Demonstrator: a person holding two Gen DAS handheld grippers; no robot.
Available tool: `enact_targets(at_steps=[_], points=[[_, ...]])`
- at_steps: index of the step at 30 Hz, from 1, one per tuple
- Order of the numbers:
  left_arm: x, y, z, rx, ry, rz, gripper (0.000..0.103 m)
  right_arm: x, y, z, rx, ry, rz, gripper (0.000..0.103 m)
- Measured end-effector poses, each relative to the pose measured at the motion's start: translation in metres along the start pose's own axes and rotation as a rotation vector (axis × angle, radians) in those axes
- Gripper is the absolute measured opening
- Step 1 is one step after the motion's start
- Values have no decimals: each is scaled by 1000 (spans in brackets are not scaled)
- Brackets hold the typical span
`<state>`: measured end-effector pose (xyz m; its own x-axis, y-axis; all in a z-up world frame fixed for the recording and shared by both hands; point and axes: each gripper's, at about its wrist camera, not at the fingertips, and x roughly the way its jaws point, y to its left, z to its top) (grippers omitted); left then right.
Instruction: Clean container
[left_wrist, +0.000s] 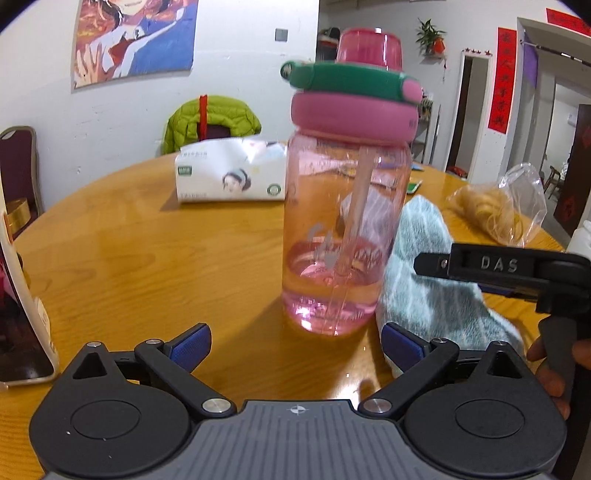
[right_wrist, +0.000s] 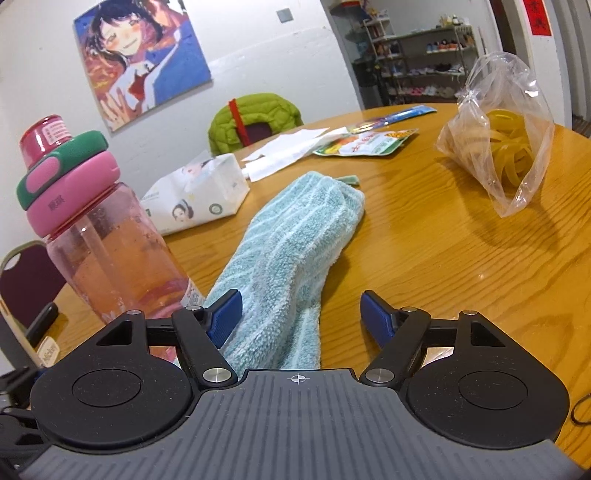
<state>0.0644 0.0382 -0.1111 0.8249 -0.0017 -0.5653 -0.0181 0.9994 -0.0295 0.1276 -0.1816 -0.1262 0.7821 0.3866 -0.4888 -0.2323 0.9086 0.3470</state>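
A clear pink bottle (left_wrist: 341, 229) with a pink and green lid stands upright on the round wooden table (left_wrist: 147, 258); a straw and a little liquid show inside. My left gripper (left_wrist: 295, 347) is open, just short of its base, touching nothing. A light blue striped towel (right_wrist: 291, 243) lies to the right of the bottle (right_wrist: 107, 236); it also shows in the left wrist view (left_wrist: 436, 288). My right gripper (right_wrist: 301, 314) is open, with the towel's near end between its blue fingers (right_wrist: 225, 317). The right gripper's body shows in the left wrist view at right.
A tissue pack (left_wrist: 232, 173) lies behind the bottle. A clear bag of rubber bands (right_wrist: 506, 147) stands at the right. Papers and snack wrappers (right_wrist: 365, 142) lie at the far side. A phone (left_wrist: 22, 317) leans at the left edge. Chairs ring the table.
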Motion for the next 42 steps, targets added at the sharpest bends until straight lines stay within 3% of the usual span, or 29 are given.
enact_targets(at_steps=[12, 42], points=[[16, -5, -3, 33, 71, 23, 102, 0, 3, -2, -15, 26, 5, 76], [15, -6, -3, 31, 73, 21, 102, -2, 9, -6, -35, 40, 9, 77]])
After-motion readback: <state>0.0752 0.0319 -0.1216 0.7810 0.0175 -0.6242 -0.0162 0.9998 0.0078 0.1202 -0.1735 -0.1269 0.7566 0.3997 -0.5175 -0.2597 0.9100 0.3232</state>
